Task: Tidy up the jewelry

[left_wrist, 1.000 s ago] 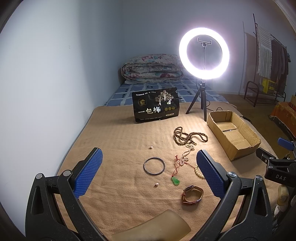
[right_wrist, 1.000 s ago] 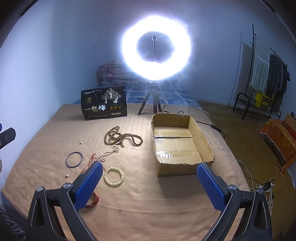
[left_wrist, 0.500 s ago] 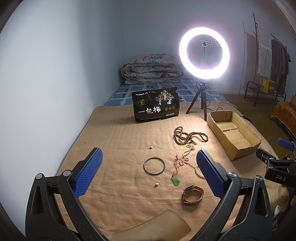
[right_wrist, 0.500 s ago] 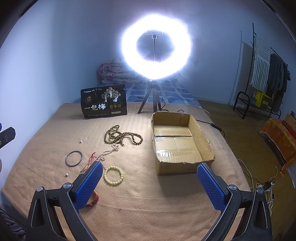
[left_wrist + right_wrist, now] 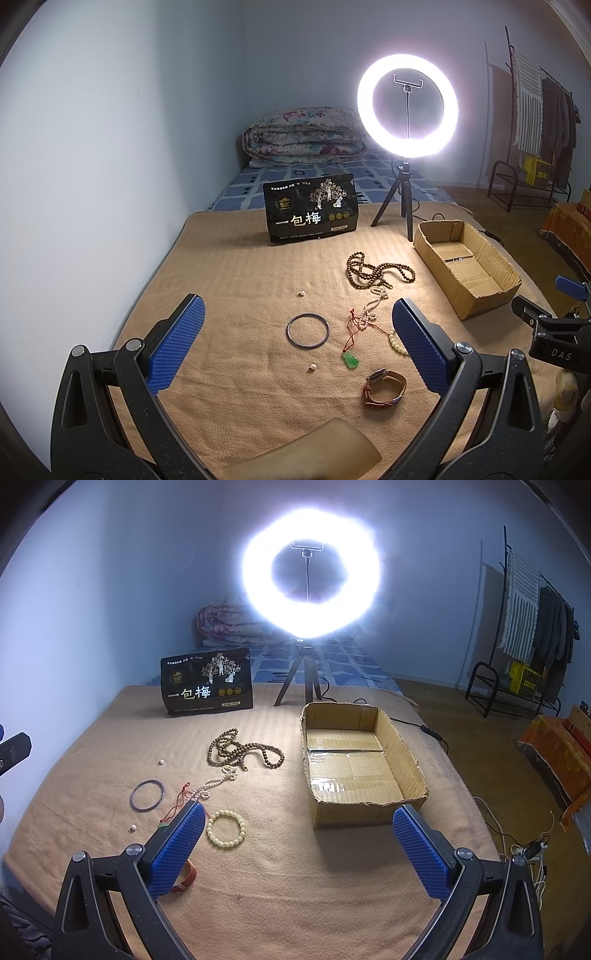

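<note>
One cardboard box (image 5: 354, 760), two loose pearls (image 5: 313, 366), two bead necklaces (image 5: 373, 272), one bangle (image 5: 308, 329), one watch (image 5: 384, 387) between the jaws.

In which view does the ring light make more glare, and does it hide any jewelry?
Right wrist view: the ring light blooms into a wide white haze, blurring its own edge. Left wrist view: the ring stays crisp. Neither hides the jewelry; the brown bead necklace and cream bead bracelet remain clear.
</note>
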Tool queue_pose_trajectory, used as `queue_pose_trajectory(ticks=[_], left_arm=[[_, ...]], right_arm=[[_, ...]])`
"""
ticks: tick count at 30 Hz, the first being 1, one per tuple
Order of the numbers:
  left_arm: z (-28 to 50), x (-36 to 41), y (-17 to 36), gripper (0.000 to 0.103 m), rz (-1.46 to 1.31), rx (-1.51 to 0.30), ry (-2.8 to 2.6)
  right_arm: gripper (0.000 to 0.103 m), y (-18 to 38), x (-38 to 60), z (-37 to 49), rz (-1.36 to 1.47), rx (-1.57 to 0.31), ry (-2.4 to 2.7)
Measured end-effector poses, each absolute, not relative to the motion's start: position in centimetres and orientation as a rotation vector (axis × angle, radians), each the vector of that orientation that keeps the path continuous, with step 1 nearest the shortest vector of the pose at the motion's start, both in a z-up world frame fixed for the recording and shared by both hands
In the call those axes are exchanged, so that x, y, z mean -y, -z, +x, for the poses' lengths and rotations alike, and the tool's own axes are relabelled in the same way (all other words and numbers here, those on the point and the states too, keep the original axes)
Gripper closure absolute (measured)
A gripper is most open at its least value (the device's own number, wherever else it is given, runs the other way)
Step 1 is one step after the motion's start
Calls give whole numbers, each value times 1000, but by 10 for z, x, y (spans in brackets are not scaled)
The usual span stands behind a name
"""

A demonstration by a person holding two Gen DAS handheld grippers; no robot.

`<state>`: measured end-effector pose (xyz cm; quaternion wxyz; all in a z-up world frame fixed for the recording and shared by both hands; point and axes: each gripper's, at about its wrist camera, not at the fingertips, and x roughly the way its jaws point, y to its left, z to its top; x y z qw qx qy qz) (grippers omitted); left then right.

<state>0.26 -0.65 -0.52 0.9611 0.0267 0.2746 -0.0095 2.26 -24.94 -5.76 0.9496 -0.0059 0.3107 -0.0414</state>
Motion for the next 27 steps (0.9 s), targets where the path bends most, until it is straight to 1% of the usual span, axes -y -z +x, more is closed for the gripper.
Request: queue_pose_trajectory(ticks=[27], left_arm=[[3, 7, 7, 0, 55, -559, 18]], right_arm=[[0, 59, 252, 23, -4, -639, 84]])
